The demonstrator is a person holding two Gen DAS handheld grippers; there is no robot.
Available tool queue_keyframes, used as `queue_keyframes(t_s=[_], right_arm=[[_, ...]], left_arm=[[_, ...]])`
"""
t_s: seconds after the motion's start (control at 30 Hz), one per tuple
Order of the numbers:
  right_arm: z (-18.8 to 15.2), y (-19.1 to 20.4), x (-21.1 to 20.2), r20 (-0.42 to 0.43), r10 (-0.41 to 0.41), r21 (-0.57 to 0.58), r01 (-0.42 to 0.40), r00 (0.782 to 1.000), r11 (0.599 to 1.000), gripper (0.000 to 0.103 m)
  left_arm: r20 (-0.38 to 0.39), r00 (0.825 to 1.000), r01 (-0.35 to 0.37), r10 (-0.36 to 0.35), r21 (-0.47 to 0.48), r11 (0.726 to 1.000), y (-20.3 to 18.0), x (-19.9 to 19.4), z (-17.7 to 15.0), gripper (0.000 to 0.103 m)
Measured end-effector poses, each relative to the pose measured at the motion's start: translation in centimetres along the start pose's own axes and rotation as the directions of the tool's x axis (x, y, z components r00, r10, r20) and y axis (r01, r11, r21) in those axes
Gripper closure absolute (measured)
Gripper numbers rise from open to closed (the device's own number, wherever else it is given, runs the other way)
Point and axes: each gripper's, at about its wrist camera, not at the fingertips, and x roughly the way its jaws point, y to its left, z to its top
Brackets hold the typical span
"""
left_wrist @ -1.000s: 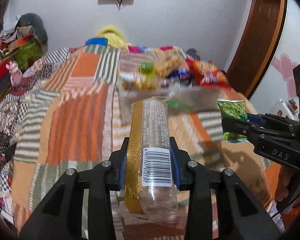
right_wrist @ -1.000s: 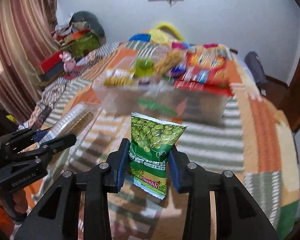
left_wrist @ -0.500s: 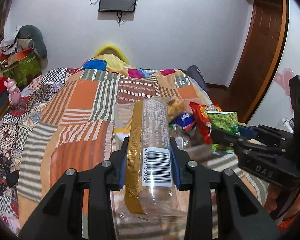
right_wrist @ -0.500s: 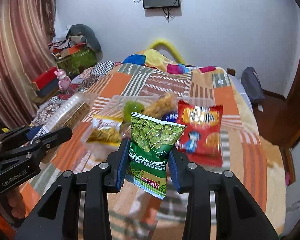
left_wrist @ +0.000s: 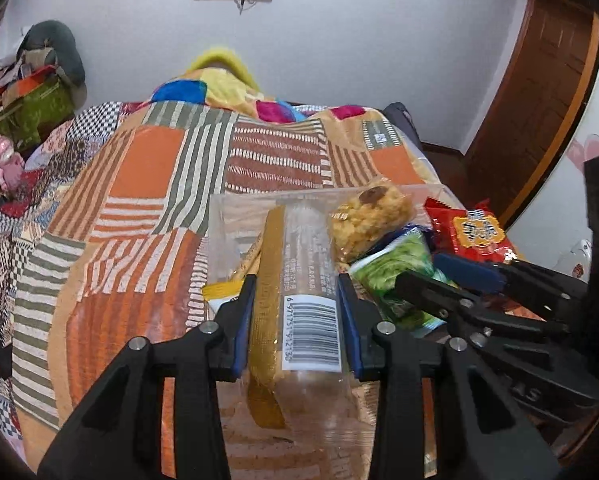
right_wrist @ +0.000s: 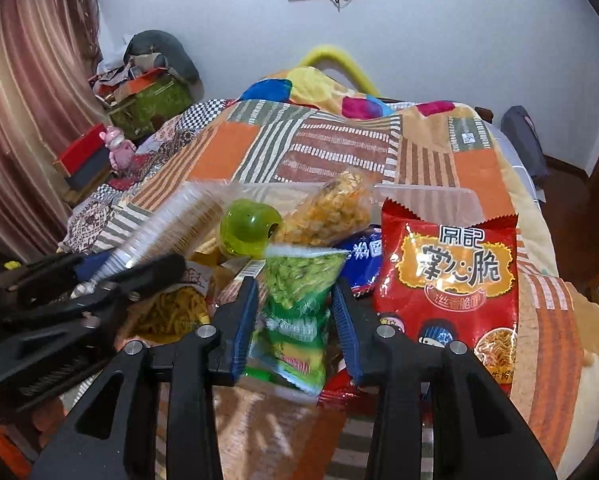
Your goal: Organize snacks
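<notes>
My left gripper [left_wrist: 297,320] clamps the clear cracker sleeve [left_wrist: 299,280] lengthwise toward the snack bin [left_wrist: 227,216] ahead, while my right gripper [right_wrist: 295,320], just beside, pinches the green pea bag [right_wrist: 299,300].

Between the left jaws, the clear cracker sleeve [left_wrist: 305,280] carries a white barcode label [left_wrist: 310,332] with digits reading roughly 6 971751 912130. To the right of the right jaws, the red noodle-snack bag [right_wrist: 447,280] shows big Chinese characters, 掌心脆, above a smaller line too blurred to read. Print on the green pea packet [right_wrist: 295,312] between those jaws is unreadable.
</notes>
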Motion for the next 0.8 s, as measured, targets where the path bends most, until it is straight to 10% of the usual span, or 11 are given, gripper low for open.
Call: queue_keyframes(t_s=[0.5, 0.8], right_arm=[[-0.6, 0.6, -13.0, 0.213, -0.013, -0.006, 0.014, 0.977, 1.000, 0.057], [-3.6, 3.2, -23.0, 0.392, -0.030, -0.023, 0.042, 0.920, 0.999, 0.047]], left_arm=[[0.209, 0.978, -0.006, -0.010, 0.077, 0.997, -3.0, -12.7, -0.7, 0.062], [0.401, 0.914, 0.006, -0.053, 0.117, 0.993, -5.6, -24.9, -3.9, 0.052]])
